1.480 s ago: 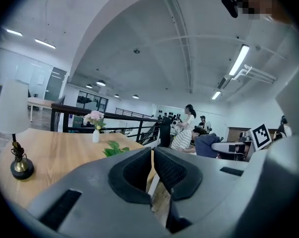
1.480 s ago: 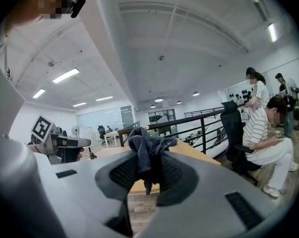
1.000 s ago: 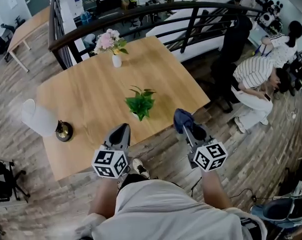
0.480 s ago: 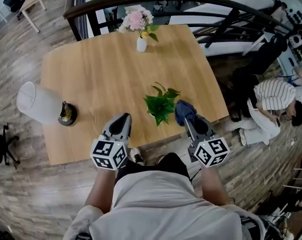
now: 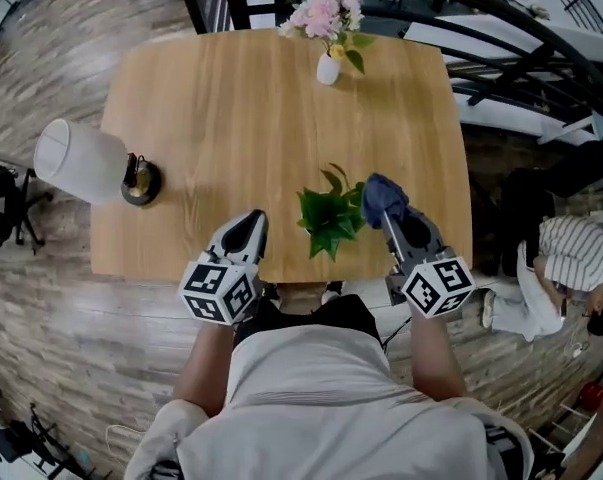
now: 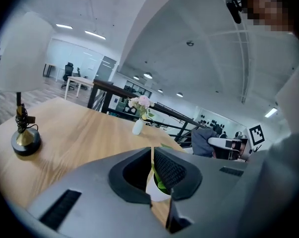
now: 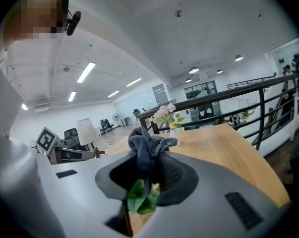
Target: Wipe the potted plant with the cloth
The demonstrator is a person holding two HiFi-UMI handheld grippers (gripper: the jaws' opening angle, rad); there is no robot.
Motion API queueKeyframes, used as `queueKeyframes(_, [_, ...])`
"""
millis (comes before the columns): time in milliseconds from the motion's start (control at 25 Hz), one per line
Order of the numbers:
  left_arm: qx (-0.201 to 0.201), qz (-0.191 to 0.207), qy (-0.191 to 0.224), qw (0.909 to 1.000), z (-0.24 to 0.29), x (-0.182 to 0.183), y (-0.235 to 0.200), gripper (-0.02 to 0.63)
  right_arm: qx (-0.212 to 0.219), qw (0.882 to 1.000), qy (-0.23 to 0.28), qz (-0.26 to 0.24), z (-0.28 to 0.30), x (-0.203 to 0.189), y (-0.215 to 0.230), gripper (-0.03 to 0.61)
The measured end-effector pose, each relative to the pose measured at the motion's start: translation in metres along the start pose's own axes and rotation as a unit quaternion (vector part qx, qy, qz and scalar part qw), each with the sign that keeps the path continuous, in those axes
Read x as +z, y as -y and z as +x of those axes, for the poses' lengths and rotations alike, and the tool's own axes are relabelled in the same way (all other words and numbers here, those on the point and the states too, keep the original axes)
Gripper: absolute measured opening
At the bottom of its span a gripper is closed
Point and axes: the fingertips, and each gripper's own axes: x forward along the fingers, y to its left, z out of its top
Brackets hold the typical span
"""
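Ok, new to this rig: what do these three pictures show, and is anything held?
A person holds a hand-held gripper in each hand. The wide picture comes from a head camera looking down; the other two cameras ride on the grippers and look along their jaws. On the table stand a potted plant near the front edge, a lamp at left and a vase of flowers at the far edge. The right hand-held gripper is shut on a dark blue cloth beside the plant's leaves. The left hand-held gripper is shut, empty.
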Motion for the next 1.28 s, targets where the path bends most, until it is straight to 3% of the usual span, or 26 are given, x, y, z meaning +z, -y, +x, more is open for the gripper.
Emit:
queueKeyframes(240, [0.059,-0.045,-0.002,0.9972,0.012,-0.021,0.003,0.028,0.077,0.997,-0.023,-0.003,0.026,0.003,0.028,0.133])
queueKeyframes(440, [0.053,-0.127,-0.078,0.9875,0.025,-0.083,0.000,0.028,0.109,0.993,-0.035,-0.002,0.040,-0.002,0.024,0.133])
queueKeyframes(600, [0.007,-0.173,-0.113,0.9785,0.040,-0.117,0.007,0.044,0.111,0.993,-0.045,-0.003,0.044,-0.008,0.013,0.133])
queueKeyframes(680, [-0.026,-0.218,-0.118,0.9684,0.049,-0.128,0.008,0.063,0.110,0.993,-0.049,-0.003,0.044,-0.012,0.009,0.133])
queueKeyframes(760, [-0.060,-0.285,-0.119,0.9493,0.057,-0.136,0.008,0.112,0.106,0.993,-0.053,-0.003,0.044,-0.017,0.007,0.133])
queueKeyframes(840, [-0.079,-0.331,-0.118,0.9328,0.063,-0.141,0.010,0.113,0.101,0.993,-0.057,-0.002,0.043,-0.021,0.006,0.133])
queueKeyframes(1080, [-0.104,-0.378,-0.123,0.9116,0.077,-0.149,0.017,0.113,0.097,0.993,-0.067,-0.004,0.043,-0.027,0.000,0.133])
queueKeyframes(1280, [-0.111,-0.429,-0.114,0.8894,0.088,-0.157,0.015,0.118,0.128,0.988,-0.084,-0.035,0.065,-0.029,-0.018,0.133])
